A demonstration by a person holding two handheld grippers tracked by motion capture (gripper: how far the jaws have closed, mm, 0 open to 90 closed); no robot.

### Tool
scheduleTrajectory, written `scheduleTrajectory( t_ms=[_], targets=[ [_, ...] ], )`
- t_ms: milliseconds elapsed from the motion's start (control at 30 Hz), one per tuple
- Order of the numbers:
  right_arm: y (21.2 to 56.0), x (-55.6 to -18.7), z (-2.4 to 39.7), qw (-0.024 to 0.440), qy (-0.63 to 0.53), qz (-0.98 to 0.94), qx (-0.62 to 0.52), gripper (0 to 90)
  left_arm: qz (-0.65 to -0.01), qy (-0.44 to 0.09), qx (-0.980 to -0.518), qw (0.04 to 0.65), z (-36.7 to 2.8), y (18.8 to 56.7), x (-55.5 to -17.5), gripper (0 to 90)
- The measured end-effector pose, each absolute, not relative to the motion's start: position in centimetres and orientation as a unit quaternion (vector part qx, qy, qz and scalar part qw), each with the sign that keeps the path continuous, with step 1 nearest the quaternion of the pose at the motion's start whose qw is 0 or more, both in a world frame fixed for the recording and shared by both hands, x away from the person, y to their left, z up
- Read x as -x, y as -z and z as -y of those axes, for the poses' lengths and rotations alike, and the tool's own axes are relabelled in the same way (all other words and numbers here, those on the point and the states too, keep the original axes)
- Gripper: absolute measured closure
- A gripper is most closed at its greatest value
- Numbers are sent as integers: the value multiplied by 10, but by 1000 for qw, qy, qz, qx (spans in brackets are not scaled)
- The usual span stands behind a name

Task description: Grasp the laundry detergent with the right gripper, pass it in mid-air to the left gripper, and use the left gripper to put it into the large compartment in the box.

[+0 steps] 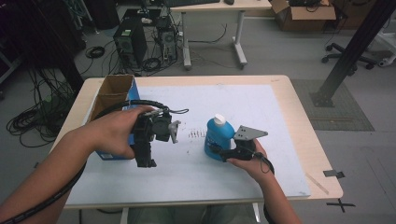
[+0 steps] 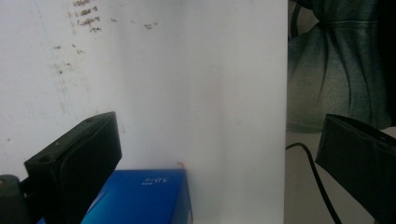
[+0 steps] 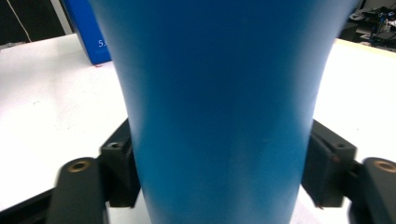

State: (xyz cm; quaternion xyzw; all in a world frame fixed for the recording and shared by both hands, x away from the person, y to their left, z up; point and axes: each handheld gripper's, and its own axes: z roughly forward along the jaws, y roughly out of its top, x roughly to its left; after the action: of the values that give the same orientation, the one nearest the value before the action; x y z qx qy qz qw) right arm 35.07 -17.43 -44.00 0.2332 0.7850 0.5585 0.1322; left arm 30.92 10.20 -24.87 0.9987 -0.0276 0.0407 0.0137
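Observation:
A blue bottle with a white cap stands upright on the white mat, right of centre. My right gripper reaches it from the near side, low on its body. In the right gripper view both pads lie against the sides of the blue bottle, so it is shut on the bottle. My left gripper is held at the left, pointing toward the near edge, beside an open blue box. Its jaws stand wide apart with nothing between them, above a corner of the blue box.
The mat covers most of a wooden table and carries small dark marks near its middle. Beyond the table are computer towers, floor cables, a desk, a cardboard box and a black post.

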Motion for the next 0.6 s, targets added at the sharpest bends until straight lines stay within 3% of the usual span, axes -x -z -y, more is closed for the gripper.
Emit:
scheduleTrajectory(
  t_ms=[333, 600],
  targets=[
    [440, -349, 172, 136, -563, -785, -219, 417, 29, -41, -999, 14, -102, 248, -309, 4],
    [440, -347, 172, 145, -564, -785, -212, 437, 30, -42, -999, 14, -100, 247, -308, 4]
  ],
)
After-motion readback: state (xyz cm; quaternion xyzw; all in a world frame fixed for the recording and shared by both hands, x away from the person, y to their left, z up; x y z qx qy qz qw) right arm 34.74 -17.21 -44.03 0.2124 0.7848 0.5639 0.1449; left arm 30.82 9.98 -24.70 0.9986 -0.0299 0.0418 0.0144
